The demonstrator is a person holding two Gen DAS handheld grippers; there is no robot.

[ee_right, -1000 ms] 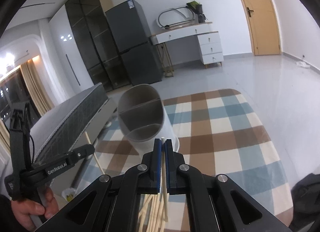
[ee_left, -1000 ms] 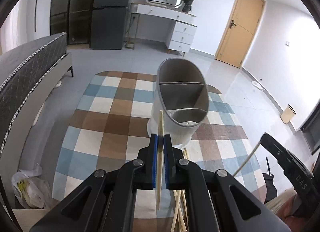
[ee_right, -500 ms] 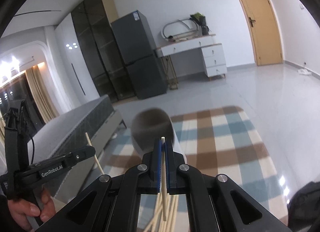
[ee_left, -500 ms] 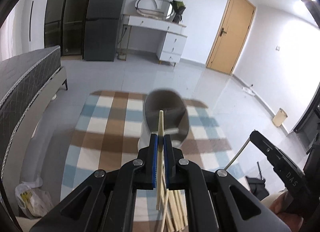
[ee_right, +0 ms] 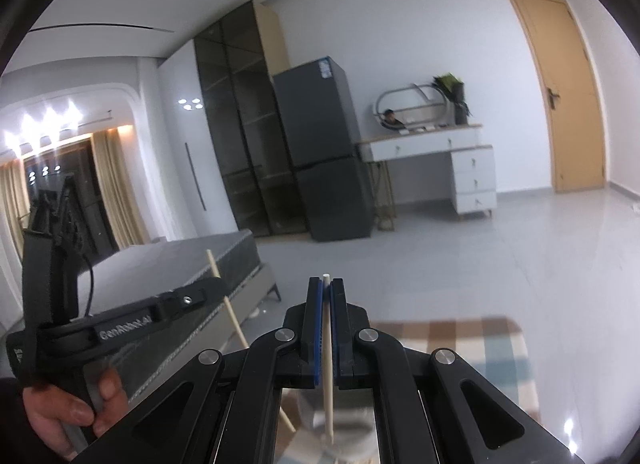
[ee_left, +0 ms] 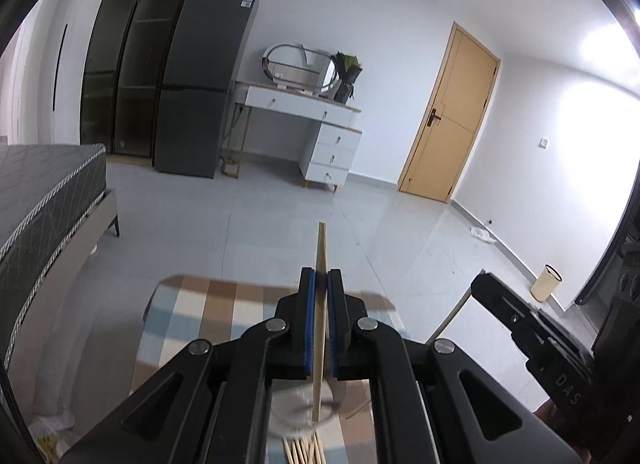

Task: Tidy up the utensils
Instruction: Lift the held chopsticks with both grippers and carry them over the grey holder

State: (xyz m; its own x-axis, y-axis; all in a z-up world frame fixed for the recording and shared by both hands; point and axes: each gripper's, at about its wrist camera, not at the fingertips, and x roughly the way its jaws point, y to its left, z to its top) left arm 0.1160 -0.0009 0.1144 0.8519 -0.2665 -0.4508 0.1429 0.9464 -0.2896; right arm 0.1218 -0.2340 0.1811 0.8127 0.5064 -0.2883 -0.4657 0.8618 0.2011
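My left gripper is shut on a wooden chopstick held upright between its blue pads. My right gripper is shut on a pale white chopstick, also upright. The grey utensil holder shows blurred below the right gripper's fingers, and in the left wrist view below the left gripper. Several loose wooden chopsticks lie near the holder's base. The left gripper with its chopstick shows in the right wrist view; the right gripper shows in the left wrist view.
The checked cloth covers the table under the holder. A bed is at the left. A dark fridge, a white dressing table and a wooden door stand at the far wall.
Both grippers have tilted and risen with their chopsticks; the holder has dropped from the middle of both views to under the fingers, and the far room fills the views.
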